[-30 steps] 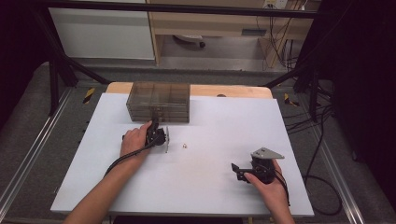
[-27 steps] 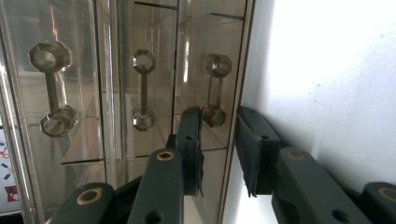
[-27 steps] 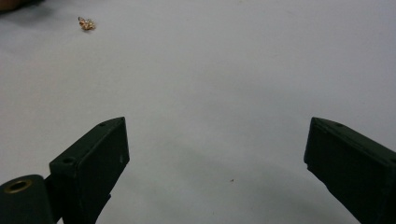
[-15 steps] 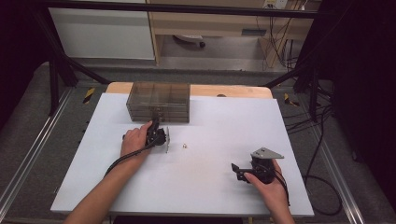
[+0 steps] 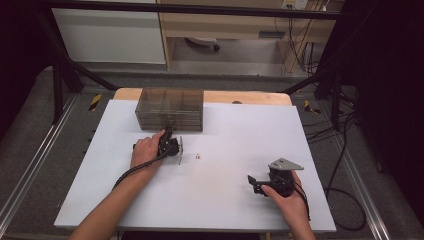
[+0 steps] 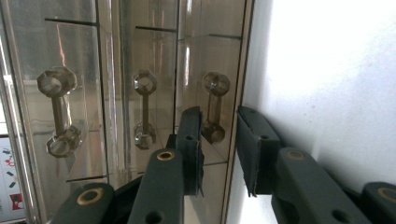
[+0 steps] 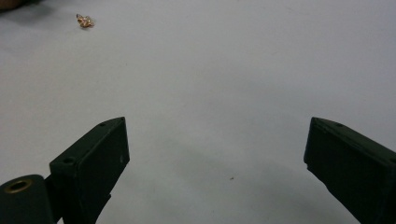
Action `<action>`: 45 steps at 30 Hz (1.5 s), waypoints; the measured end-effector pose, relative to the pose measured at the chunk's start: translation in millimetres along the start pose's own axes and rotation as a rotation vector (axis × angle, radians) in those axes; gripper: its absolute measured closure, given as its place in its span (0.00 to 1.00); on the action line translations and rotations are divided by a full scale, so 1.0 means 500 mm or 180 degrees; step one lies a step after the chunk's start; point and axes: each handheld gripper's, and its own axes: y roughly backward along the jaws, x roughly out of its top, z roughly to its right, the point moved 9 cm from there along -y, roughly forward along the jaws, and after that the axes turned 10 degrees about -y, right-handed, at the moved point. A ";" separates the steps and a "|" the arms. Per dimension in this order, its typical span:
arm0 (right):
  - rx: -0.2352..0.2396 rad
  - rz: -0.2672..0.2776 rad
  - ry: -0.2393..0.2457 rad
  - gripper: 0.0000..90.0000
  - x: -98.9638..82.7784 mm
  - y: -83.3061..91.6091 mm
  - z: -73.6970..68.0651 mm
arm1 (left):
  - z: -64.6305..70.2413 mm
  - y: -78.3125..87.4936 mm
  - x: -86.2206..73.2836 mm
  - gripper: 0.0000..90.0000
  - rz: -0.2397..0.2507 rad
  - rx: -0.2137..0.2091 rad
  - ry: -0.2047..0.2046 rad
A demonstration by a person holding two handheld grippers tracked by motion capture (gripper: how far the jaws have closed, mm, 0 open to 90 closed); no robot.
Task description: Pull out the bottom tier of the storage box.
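A smoky clear drawer box [image 5: 170, 107] stands at the back of the white table [image 5: 220, 210]. My left gripper [image 5: 168, 136] lies on its side right in front of the box. In the left gripper view three drawer handles show, and the gripper [image 6: 218, 122] holds its jaws narrowly open around the handle [image 6: 215, 93] of the drawer nearest the table, with a gap beside it. Near the front right my right gripper [image 5: 254, 183] rests low over the table. Its jaws [image 7: 217, 135] are wide open with nothing between them. A small gold piece [image 5: 198, 156] lies between the two hands.
The gold piece [image 7: 85, 20] appears far off at the top left of the right gripper view. A wooden strip [image 5: 250, 97] runs behind the white sheet. Black frame legs and cables stand off the table's right side.
My left gripper has edged a little closer to the front of the drawer box. The right gripper has stayed where it was.
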 end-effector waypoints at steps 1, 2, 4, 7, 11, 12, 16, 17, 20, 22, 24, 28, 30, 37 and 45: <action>0.0000 -0.0002 0.0002 0.08 0.000 0.000 0.000 | 0.000 0.000 0.000 0.80 0.0000 0.0000 0.0000; 0.0000 -0.0002 0.0002 0.08 0.000 0.000 0.000 | 0.000 0.000 0.000 0.80 -0.0002 0.0002 -0.0001; 0.0002 -0.0010 0.0009 0.08 -0.001 0.000 0.000 | 0.000 0.000 -0.002 0.81 -0.0033 0.0007 -0.0010; 0.0004 -0.0009 0.0006 0.08 -0.001 0.000 -0.001 | -0.001 -0.001 -0.002 0.81 -0.0021 0.0034 -0.0030; 0.0002 -0.0002 0.0009 0.08 -0.001 0.000 -0.001 | -0.002 -0.001 -0.003 0.84 -0.0035 0.0069 -0.0081; 0.0002 -0.0003 0.0009 0.08 -0.001 0.000 -0.001 | -0.003 -0.001 -0.003 0.85 -0.0035 0.0080 -0.0088; 0.0005 -0.0005 0.0008 0.08 -0.001 0.000 0.000 | -0.004 -0.001 -0.003 0.87 -0.0033 0.0096 -0.0088; 0.0006 -0.0003 0.0009 0.08 -0.001 0.000 -0.001 | -0.004 -0.001 -0.003 0.87 -0.0034 0.0099 -0.0087; 0.0005 -0.0006 0.0003 0.09 -0.001 0.000 -0.001 | -0.004 0.000 -0.003 0.88 -0.0034 0.0096 -0.0084; 0.0009 -0.0010 0.0003 0.09 -0.001 0.000 -0.001 | -0.004 0.000 -0.003 0.88 -0.0031 0.0093 -0.0076; 0.0008 -0.0008 0.0003 0.09 -0.001 0.000 -0.001 | -0.004 0.000 -0.003 0.88 -0.0031 0.0089 -0.0062; 0.0008 -0.0013 -0.0007 0.09 -0.001 0.000 -0.001 | -0.004 0.000 -0.003 0.89 -0.0025 0.0102 -0.0054; 0.0006 -0.0014 -0.0006 0.09 -0.001 0.000 0.000 | -0.003 0.003 -0.003 0.89 -0.0048 0.0084 -0.0053; 0.0007 -0.0014 -0.0002 0.09 -0.001 0.000 -0.001 | -0.003 0.008 0.000 0.89 -0.0038 0.0075 -0.0044; 0.0009 -0.0024 -0.0005 0.08 -0.003 -0.001 -0.001 | -0.004 0.021 0.002 0.89 -0.0040 0.0037 -0.0006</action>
